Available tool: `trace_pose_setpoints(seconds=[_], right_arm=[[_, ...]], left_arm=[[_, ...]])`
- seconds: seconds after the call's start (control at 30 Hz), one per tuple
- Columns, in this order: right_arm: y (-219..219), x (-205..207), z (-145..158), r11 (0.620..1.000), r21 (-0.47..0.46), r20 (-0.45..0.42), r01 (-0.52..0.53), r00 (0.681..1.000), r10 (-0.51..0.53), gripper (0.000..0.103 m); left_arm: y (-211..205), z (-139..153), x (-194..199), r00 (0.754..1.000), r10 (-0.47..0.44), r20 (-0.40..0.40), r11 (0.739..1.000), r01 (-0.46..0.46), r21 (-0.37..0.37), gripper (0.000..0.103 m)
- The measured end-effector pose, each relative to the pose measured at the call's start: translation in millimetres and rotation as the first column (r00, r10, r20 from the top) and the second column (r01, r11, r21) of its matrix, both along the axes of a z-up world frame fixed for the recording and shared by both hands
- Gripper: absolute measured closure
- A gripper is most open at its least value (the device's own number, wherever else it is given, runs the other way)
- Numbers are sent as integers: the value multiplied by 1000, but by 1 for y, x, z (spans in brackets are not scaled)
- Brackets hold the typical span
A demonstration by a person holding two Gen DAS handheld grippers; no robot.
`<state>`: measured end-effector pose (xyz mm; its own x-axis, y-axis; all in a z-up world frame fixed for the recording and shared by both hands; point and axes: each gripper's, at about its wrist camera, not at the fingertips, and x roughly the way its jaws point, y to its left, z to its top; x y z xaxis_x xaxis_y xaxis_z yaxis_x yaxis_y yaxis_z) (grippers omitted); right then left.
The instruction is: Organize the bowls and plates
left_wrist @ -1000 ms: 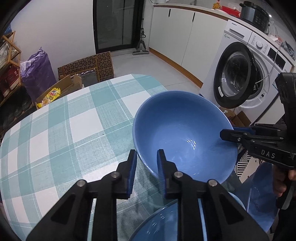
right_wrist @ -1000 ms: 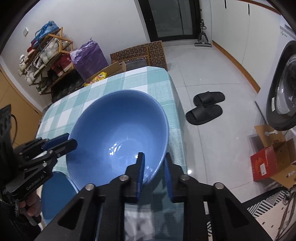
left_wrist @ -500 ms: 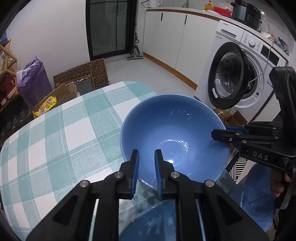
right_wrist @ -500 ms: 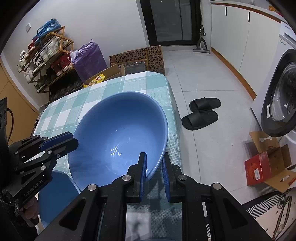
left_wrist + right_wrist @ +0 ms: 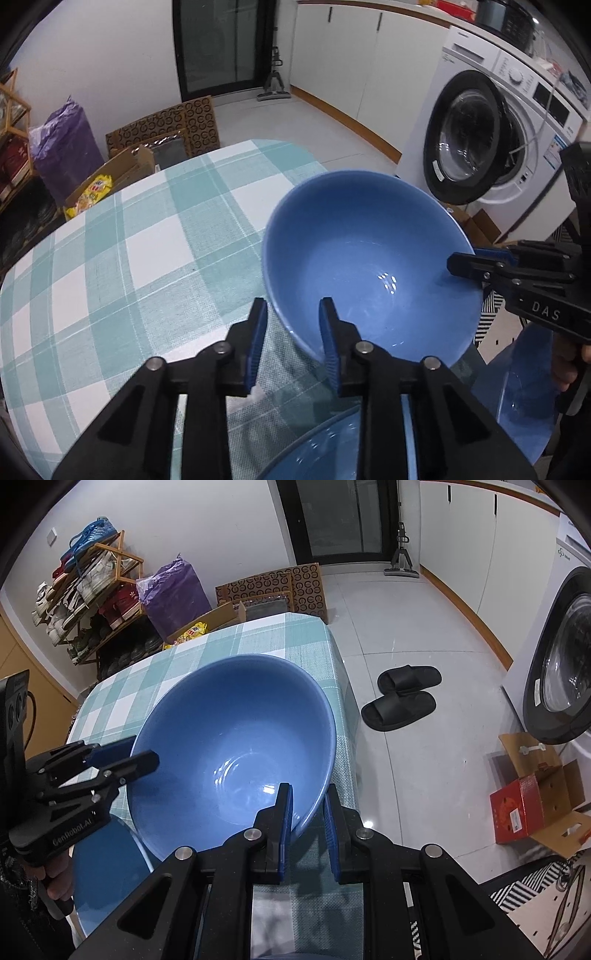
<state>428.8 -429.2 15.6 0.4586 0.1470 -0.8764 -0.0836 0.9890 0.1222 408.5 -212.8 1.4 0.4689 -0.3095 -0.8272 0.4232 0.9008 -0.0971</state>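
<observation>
the big blue bowl (image 5: 369, 258) hangs tilted in the air over the right edge of the worktop (image 5: 147, 258), above its checked cloth, carried by both tongs at once. the right tongs (image 5: 308, 812) are pressed tight on the near rim, one pad inside the bowl and one outside. the left tongs (image 5: 291, 332) straddle the opposite rim, but their jaws are opening – in the left wrist view there is a clear gap between the outer pad and the bowl wall, so that side looks to be letting go.

below, at the near edge of the worktop, a second blue bowl (image 5: 332, 450) shows between the left fingers, and a flat blue plate (image 5: 103, 867) lies under the left tongs in the right wrist view.

the step in hand looks like carrying this bowl to be nested or set down with the other blue pieces. if the left side releases fully, the right tongs alone bear a heavy, slick bowl by a thin rim pinch – the next move calls for keeping that pinch firm, levelling the bowl, and lowering it slowly and centred so it does not swing or knock.
</observation>
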Motion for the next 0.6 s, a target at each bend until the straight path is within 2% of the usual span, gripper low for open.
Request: trace_pose_setpoints(seconds=[0.07, 0.3, 0.6], right_arm=[[-1, 0, -1, 1000, -8, -1, 2, 1000, -2, 86], [2, 1, -2, 1000, -25, 4, 3, 1000, -3, 86], [2, -11, 19, 1000, -25, 56, 7, 998, -5, 86]], left_arm=[[-2, 2, -2, 1000, -1, 12, 1000, 1, 13, 84], [-1, 11, -2, 999, 10, 38, 1000, -10, -6, 86], [1, 26, -9, 997, 14, 71, 999, -11, -38, 86]])
